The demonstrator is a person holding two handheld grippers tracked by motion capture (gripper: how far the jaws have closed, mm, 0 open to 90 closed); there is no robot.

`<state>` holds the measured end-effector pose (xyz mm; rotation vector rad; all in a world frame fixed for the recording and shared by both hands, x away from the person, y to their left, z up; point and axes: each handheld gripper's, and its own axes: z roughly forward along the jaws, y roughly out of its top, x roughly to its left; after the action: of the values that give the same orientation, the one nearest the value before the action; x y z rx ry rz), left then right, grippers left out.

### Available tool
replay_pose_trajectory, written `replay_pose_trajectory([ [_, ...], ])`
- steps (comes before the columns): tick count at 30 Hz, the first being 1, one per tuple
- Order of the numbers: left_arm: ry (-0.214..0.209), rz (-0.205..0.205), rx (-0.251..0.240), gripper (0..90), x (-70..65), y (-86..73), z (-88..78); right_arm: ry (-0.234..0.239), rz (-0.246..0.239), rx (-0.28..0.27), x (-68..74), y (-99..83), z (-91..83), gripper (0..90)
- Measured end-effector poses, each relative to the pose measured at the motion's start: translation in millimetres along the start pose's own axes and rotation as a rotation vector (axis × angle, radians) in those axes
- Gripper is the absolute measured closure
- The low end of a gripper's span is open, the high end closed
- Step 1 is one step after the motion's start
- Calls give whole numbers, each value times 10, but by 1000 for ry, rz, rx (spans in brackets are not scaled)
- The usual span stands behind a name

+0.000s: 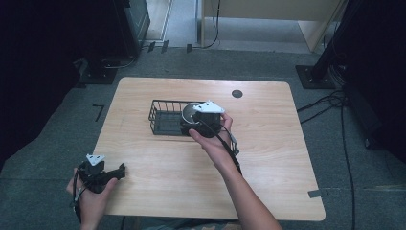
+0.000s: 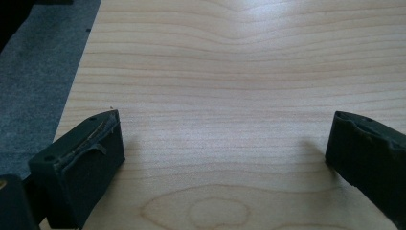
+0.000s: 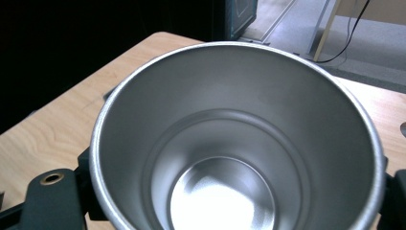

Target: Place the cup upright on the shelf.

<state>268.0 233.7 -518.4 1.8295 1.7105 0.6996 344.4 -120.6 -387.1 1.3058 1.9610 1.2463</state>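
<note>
With its jaws clamped on the round stainless-steel cup (image 3: 234, 143), held above the black wire basket (image 1: 165, 117) on the pale wooden tabletop (image 1: 268, 158), the right gripper (image 1: 203, 122) risks letting the smooth rim slip, while the left gripper (image 1: 107, 173) rests open.

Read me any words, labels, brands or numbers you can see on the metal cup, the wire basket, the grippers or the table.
None: the metal cup, wire basket, left gripper, right gripper and table carry no readable text.
</note>
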Motion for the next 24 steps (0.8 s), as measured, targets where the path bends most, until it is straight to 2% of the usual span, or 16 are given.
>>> replay_pose_trajectory([
  [5,0,0,0,0,0,0,0,-4,7,-3,1,89,82,174],
  [14,0,-1,0,0,0,0,0,-31,50,-4,-27,213,272,175],
  [24,0,1,2,0,1,0,-1,-92,71,-2,-139,251,521,175],
])
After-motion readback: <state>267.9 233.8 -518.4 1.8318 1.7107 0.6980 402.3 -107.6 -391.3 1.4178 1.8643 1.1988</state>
